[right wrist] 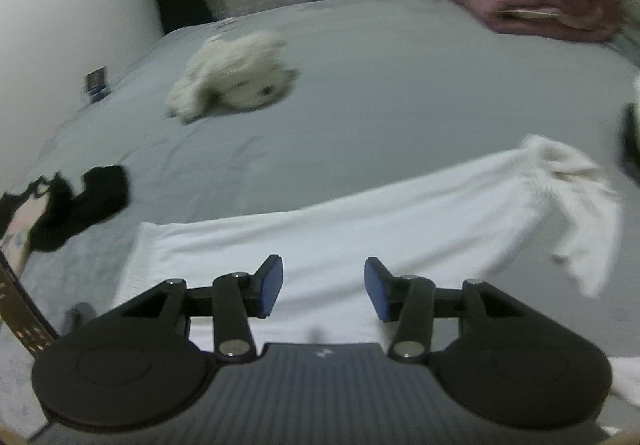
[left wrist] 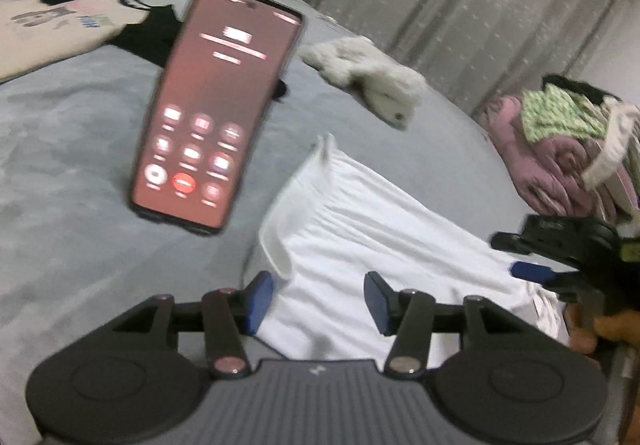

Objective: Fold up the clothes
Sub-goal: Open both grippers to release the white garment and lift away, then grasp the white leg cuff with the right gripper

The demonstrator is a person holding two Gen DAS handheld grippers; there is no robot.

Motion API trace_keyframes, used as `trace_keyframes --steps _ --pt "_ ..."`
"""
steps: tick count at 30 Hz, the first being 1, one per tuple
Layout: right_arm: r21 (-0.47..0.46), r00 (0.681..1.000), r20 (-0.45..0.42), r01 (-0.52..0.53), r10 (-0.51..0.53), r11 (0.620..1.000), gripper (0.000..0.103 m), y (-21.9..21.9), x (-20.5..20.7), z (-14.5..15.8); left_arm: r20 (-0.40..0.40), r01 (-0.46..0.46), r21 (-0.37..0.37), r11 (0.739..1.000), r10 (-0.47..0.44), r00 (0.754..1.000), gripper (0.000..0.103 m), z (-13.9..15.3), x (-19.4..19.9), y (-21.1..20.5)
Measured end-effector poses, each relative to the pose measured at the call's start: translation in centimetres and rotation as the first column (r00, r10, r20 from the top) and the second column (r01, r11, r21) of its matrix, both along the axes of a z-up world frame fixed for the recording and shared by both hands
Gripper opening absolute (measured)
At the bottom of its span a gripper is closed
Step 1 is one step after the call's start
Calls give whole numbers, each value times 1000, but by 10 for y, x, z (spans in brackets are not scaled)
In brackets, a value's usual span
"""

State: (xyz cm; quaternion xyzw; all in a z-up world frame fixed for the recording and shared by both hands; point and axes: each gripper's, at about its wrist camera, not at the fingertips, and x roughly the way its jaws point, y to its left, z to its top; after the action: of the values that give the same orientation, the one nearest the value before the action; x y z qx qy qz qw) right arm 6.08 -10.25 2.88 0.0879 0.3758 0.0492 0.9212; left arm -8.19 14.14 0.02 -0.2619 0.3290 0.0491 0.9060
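Observation:
A white garment [left wrist: 360, 233] lies on the grey bed [left wrist: 80, 133]. My left gripper [left wrist: 318, 301] is open and empty just above its near edge. The right gripper [left wrist: 560, 257] shows at the right of the left wrist view, over the same garment. In the right wrist view the white garment [right wrist: 360, 229] stretches across the bed [right wrist: 400, 85], one end bunched at the right [right wrist: 568, 181]. My right gripper [right wrist: 324, 287] is open and empty above it.
A phone [left wrist: 212, 109] with a lit red call screen stands on a mount ahead of the left gripper. A cream shirt and black clothes [left wrist: 72, 17] lie at far left. A white plush toy [right wrist: 236, 73] lies mid-bed. A pile of pink and green laundry [left wrist: 568, 141] sits at the right.

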Motion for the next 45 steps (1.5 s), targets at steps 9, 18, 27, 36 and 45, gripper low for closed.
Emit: trace_keyframes --steps 9,18,27,36,45 --pt "3 986 3 167 -167 986 53 -97 -43 -4 -28 58 51 997 -56 998 53 -8 8 -32" --pt "22 965 -3 261 -261 965 53 -159 -80 -20 -15 131 84 988 -130 991 54 -8 15 -69" --pt "37 993 25 112 -113 993 53 -167 -103 -44 14 268 86 960 -270 963 54 -14 21 -115" --pt "-124 998 65 7 1 992 51 -140 -88 -54 7 392 85 916 -394 919 53 -27 30 -157" --pt "-152 991 120 85 -67 985 5 -163 -89 -50 5 470 102 877 -473 881 53 -32 34 -176"
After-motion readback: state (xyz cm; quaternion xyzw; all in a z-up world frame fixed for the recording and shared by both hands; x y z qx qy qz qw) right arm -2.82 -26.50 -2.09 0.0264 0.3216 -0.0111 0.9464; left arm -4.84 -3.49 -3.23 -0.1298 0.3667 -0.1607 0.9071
